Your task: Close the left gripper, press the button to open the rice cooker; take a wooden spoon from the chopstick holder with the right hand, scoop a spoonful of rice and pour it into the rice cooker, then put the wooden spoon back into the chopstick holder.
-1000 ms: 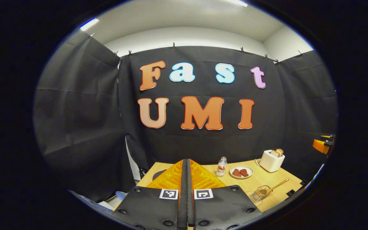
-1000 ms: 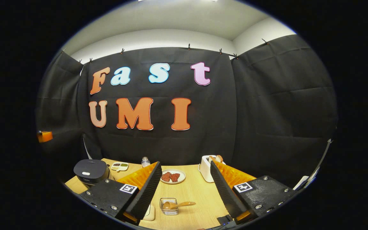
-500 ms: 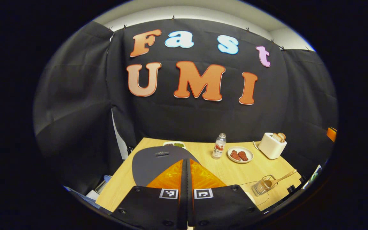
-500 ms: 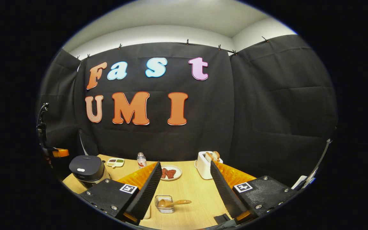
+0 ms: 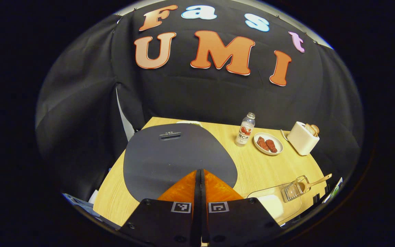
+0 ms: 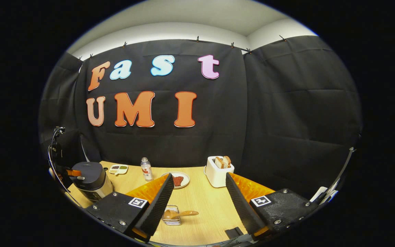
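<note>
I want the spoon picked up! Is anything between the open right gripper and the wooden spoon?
Nothing visible is. The wooden spoon lies in its holder right between and ahead of the right gripper, with bare table around.

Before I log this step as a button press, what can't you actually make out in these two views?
- Button of the rice cooker: left gripper view, hidden under the left gripper, so contact is unclear.
- Left gripper tip on the lid: right gripper view, too small at the edge.
- Chopstick holder: right gripper view, partly behind a finger of the right gripper.
- Wooden spoon bowl contents: too small.
</note>
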A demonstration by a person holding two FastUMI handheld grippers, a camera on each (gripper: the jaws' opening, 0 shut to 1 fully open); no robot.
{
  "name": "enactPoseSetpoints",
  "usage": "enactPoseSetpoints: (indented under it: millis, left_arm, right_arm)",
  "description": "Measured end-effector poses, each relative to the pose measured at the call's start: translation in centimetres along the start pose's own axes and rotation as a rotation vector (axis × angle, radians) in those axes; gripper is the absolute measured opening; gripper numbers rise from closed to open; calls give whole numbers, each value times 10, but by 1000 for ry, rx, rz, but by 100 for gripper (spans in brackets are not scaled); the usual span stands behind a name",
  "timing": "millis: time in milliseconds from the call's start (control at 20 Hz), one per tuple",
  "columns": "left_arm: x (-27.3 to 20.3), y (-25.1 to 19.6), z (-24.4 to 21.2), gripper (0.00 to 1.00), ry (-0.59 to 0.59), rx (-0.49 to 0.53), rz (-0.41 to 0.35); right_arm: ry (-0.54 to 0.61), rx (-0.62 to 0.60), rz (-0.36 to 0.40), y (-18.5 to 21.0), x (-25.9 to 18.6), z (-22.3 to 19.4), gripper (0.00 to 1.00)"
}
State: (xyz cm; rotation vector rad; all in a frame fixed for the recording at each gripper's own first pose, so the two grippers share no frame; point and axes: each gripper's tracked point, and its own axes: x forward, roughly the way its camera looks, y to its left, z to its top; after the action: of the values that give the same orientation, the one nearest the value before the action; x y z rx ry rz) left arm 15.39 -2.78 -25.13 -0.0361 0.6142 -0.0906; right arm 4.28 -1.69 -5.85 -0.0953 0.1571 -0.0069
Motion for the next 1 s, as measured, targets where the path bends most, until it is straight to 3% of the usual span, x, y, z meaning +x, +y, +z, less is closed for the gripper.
enactPoseSetpoints:
  millis: [200, 250, 400, 450, 500, 550, 650, 750, 800, 1000]
  left_arm:
    - [6, 6, -7, 4, 5, -15, 21]
    - [6, 6, -14, 0, 17, -25, 21]
    - [7, 6, -19, 5, 41, -57, 15]
    - [5, 5, -29, 0, 73, -51, 5]
    - [6, 7, -20, 5, 42, -38, 3]
    - [6, 7, -24, 1, 48, -41, 4]
    - [5, 7, -17, 10, 14, -30, 15]
    - [0, 5, -11, 0, -1, 7, 35]
    - [-4, 4, -5, 5, -14, 33, 40]
    - [-40, 10, 62, 4, -189, 45, 78]
  right_arm:
    - [13, 15, -5, -4, 4, -5, 94]
    - [15, 18, -7, -4, 4, -5, 94]
    - [23, 23, -5, -5, 5, -9, 94]
    - [24, 23, -5, -6, 5, -10, 94]
    - [27, 24, -5, -6, 6, -12, 94]
    - [31, 27, -1, -6, 7, -15, 94]
    - [33, 37, 9, -4, 6, -17, 94]
    - [29, 42, 10, -5, 9, -19, 94]
    - [29, 46, 11, -5, 11, -21, 94]
    - [33, 63, 20, -4, 16, -31, 94]
